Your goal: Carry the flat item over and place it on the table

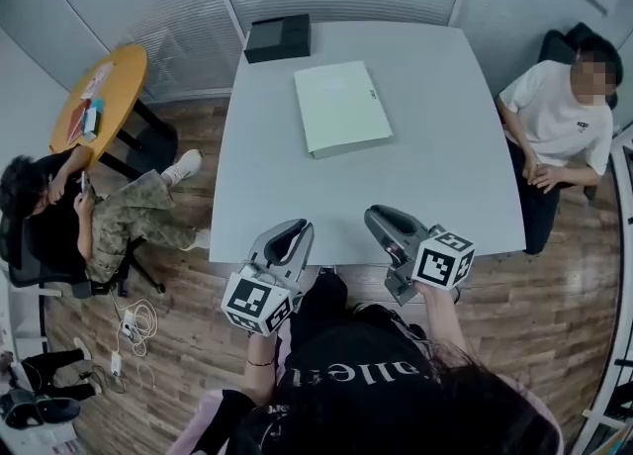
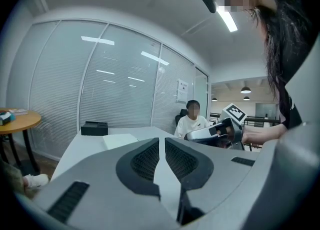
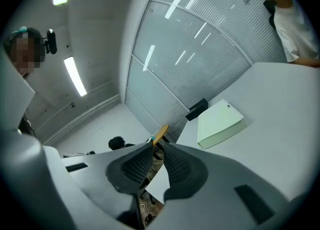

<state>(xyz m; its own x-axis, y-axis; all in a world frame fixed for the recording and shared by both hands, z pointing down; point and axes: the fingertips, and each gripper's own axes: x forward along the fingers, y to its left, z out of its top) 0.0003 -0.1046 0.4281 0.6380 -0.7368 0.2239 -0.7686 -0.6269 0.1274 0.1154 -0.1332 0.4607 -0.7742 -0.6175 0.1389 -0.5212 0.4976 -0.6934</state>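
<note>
The flat item, a pale green folder-like slab [image 1: 341, 107], lies on the grey table [image 1: 435, 176] toward its far side. It also shows in the left gripper view as the same pale slab [image 2: 119, 140] and in the right gripper view [image 3: 220, 124]. My left gripper [image 1: 297, 230] hovers at the table's near edge, jaws together and empty [image 2: 162, 139]. My right gripper [image 1: 381, 216] is beside it over the near edge, well short of the slab, jaws also together with nothing between them [image 3: 157, 145].
A black box [image 1: 278, 38] stands at the table's far left corner. One person [image 1: 559, 117] sits at the table's right side, another [image 1: 59, 216] sits on the left by a round orange table [image 1: 99, 97]. Cables [image 1: 134, 329] lie on the wood floor.
</note>
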